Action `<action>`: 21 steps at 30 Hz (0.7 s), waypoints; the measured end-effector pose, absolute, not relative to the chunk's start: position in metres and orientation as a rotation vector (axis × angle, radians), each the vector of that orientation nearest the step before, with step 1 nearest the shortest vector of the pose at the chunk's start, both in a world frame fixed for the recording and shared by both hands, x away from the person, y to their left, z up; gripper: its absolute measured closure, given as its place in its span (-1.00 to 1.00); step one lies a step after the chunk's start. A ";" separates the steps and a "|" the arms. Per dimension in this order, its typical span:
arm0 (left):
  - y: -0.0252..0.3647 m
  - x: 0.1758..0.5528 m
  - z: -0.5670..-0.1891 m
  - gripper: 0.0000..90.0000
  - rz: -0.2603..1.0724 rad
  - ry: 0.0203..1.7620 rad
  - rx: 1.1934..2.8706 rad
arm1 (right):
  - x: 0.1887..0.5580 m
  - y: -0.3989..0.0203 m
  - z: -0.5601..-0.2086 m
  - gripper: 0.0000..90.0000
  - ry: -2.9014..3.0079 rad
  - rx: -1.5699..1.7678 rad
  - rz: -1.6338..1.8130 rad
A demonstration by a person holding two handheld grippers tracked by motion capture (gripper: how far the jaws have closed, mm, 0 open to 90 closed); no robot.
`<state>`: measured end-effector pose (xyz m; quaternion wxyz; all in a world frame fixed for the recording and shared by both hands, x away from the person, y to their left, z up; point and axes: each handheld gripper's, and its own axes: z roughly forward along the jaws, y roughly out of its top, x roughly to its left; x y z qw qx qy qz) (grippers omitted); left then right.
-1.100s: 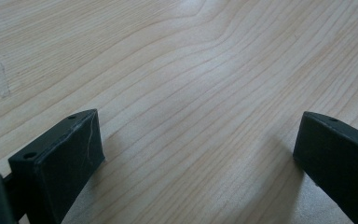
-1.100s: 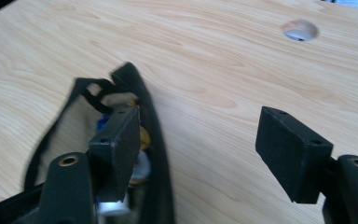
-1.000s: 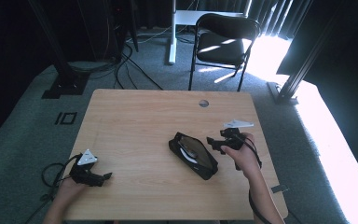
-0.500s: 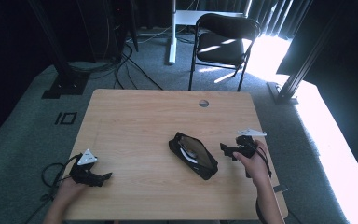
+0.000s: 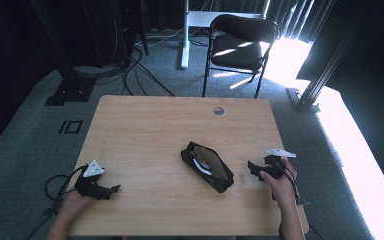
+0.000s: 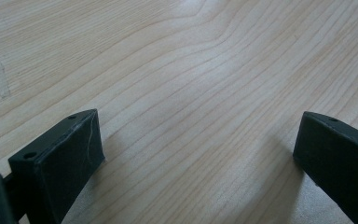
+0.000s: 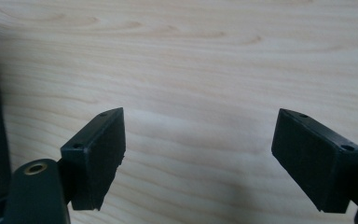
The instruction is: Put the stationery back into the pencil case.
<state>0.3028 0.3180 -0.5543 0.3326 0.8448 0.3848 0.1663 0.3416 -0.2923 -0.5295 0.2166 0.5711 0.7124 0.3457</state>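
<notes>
Just to the left of the right gripper (image 5: pixel 252 168), apart from its jaws, a black zip pouch (image 5: pixel 207 166) is seen lying open on the wooden table (image 5: pixel 145 125), with something pale showing inside its mouth. The right gripper's jaws are spread wide with nothing between them, having just been opening, and in the right gripper view only bare wood lies between the pads (image 7: pixel 98 154), while a dark edge of the pouch is glimpsed at the far left. Well away from the pouch, at the near left corner of the table, the left gripper (image 5: pixel 111 190) is held low over the wood, its jaws also set wide and empty, as its own view confirms. The pouch appears to have been set down and released, so the work is judged close to done or paused. Trouble could arise if the pouch is approached again from this side: soft fabric could be pushed along the smooth table rather than gripped, and the open mouth could be pinched shut or its contents nudged out. A trailing cable (image 5: pixel 55 182) beside the left gripper could also be snagged at the table edge.
</notes>
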 end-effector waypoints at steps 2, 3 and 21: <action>0.318 0.303 -0.554 -0.97 0.434 1.004 2.208 | 0.339 -0.294 -0.533 -0.66 1.971 1.590 0.944; 0.318 0.303 -0.554 -0.97 0.434 1.006 2.206 | 0.337 -0.295 -0.534 -0.69 1.971 1.591 0.936; 0.318 0.303 -0.554 -0.97 0.435 1.005 2.206 | 0.306 -0.307 -0.558 -0.70 1.926 1.644 0.829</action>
